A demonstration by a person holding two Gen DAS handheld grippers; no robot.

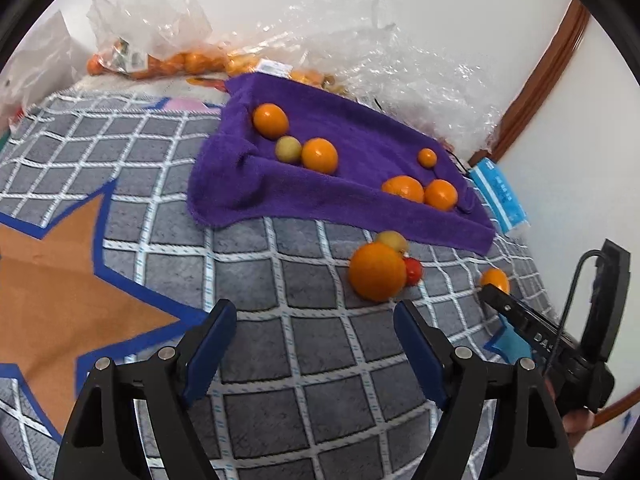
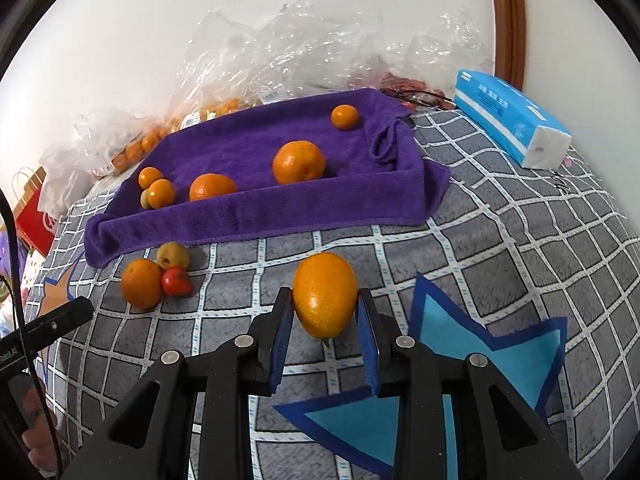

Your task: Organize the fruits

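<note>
Here the right claw pinches an oval orange fruit between its blue pads, above the grey checked cover. The left claw is spread wide with nothing between its fingers; a large orange lies just ahead of its right finger, touching a yellowish fruit and a small red fruit. From the left wrist view, the held fruit shows only as a sliver behind the right claw's black body. Beyond lies a rumpled purple towel with several oranges on it, its front fold hiding the lower part of some. Clear plastic bags with more oranges sit along the wall, and a blue tissue pack lies to the right.
</note>
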